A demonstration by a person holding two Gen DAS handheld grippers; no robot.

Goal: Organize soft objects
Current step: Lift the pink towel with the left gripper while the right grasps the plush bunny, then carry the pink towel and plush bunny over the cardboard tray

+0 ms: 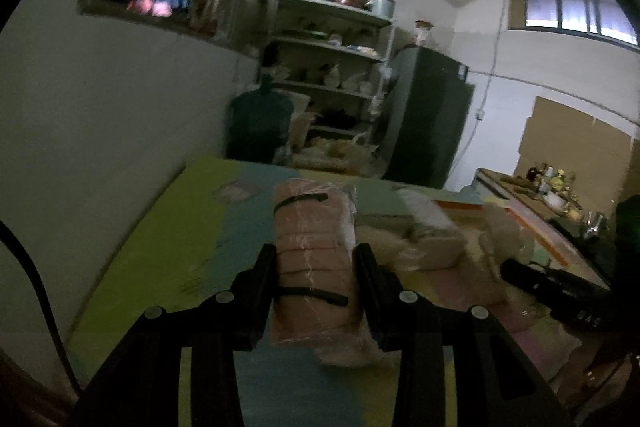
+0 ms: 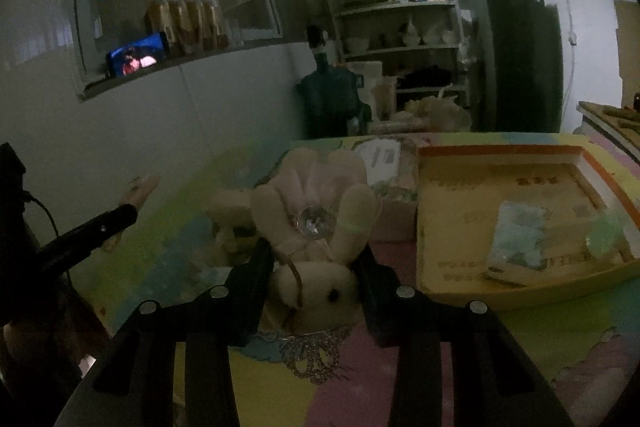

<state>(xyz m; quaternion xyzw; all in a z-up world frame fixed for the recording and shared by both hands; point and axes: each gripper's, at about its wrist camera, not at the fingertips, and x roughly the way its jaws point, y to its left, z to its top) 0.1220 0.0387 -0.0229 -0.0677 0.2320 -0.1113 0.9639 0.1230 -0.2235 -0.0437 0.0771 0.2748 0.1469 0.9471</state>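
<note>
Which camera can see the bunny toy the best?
The right wrist view. The plush bunny sits front and center there, between the right gripper's fingers, showing its ears, its face and a shiny bead. In the left wrist view, only blurry beige soft shapes lie right of the wrapped pink bundle; no bunny can be made out.

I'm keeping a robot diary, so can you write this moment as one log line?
left gripper: shut on pink wrapped bundle | right gripper: shut on plush bunny | cardboard tray: holds blue packet
</note>
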